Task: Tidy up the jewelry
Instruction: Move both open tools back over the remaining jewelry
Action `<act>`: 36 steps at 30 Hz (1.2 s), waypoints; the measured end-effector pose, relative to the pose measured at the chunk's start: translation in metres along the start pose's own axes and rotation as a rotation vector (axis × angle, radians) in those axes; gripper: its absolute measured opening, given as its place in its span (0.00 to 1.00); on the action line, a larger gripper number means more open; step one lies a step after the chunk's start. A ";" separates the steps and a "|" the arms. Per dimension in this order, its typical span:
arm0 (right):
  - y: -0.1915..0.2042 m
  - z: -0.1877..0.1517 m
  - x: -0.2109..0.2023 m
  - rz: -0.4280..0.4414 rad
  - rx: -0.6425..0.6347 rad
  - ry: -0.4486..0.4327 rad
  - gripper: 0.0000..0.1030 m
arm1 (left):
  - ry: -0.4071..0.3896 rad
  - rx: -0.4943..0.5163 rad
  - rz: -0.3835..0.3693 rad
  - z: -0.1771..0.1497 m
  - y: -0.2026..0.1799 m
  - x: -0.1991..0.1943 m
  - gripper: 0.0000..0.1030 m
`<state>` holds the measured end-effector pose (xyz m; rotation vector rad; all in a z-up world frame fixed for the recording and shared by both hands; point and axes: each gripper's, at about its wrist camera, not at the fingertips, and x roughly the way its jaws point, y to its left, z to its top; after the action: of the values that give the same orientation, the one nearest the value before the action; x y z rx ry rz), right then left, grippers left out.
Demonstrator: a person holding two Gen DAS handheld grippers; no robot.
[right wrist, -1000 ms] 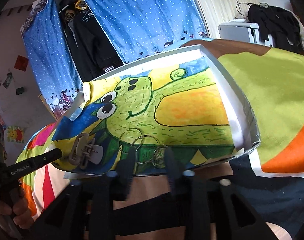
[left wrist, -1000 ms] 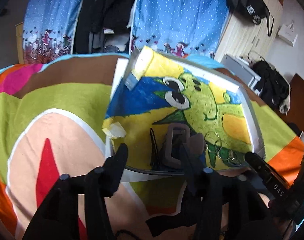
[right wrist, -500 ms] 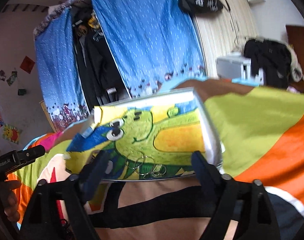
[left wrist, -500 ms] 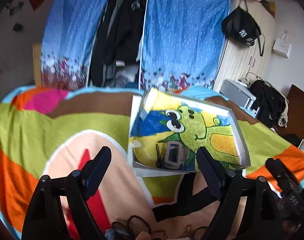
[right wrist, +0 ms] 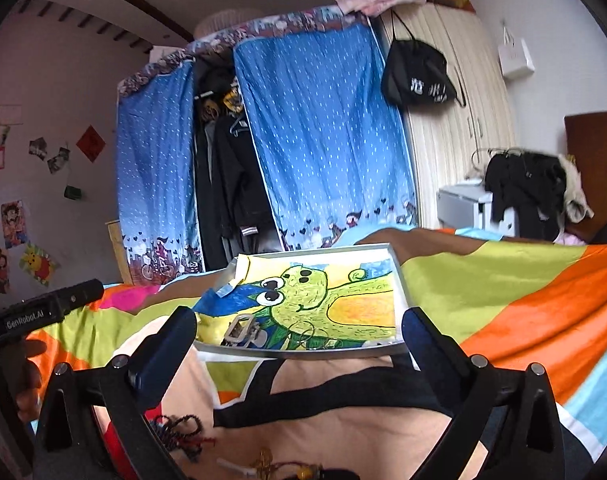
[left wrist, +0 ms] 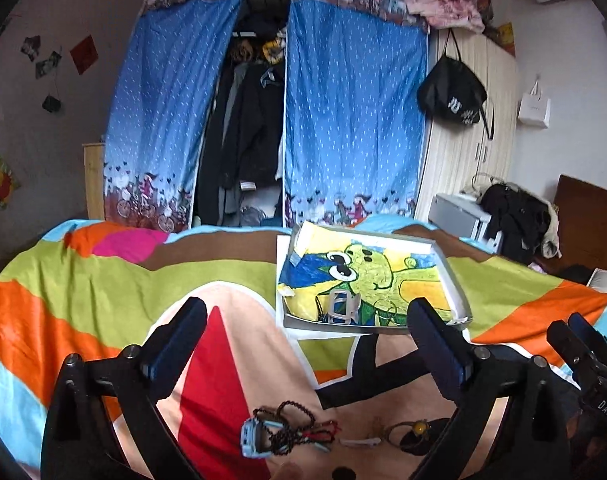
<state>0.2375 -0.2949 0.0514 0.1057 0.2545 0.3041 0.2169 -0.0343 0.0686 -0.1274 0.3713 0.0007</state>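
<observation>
Left gripper [left wrist: 305, 334] and right gripper [right wrist: 299, 338] jaws just opened wide, nothing between them. Tray [left wrist: 459, 296] on bedspread [left wrist: 83, 280] ahead holds hair claw [left wrist: 341, 307], rings [right wrist: 307, 334]. Left view alone shows blue watch [left wrist: 252, 438] beside bead bracelet [left wrist: 295, 412] below.

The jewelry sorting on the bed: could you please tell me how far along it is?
Partly done. The hair claw clip and thin wire rings already lie in the white tray. Nothing is in hand: the left tool and right tool have just been opening and are empty. Left on the blanket: a dark beaded string, a small blue clip and an amber-bead piece.
</observation>
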 end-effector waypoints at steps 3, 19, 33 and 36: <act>0.005 -0.005 -0.019 0.004 0.016 -0.009 1.00 | 0.000 0.013 -0.008 -0.007 0.001 -0.018 0.95; 0.043 -0.043 -0.076 0.014 0.008 0.050 1.00 | 0.046 0.047 -0.028 -0.061 0.014 -0.077 0.98; 0.061 -0.076 -0.088 -0.052 0.029 0.206 1.00 | 0.300 -0.019 -0.039 -0.108 0.046 -0.065 0.98; 0.065 -0.083 -0.085 -0.067 0.030 0.251 1.00 | 0.371 -0.028 -0.023 -0.115 0.049 -0.056 0.98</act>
<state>0.1189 -0.2544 0.0004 0.0880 0.5104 0.2470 0.1223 0.0012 -0.0238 -0.1597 0.7400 -0.0406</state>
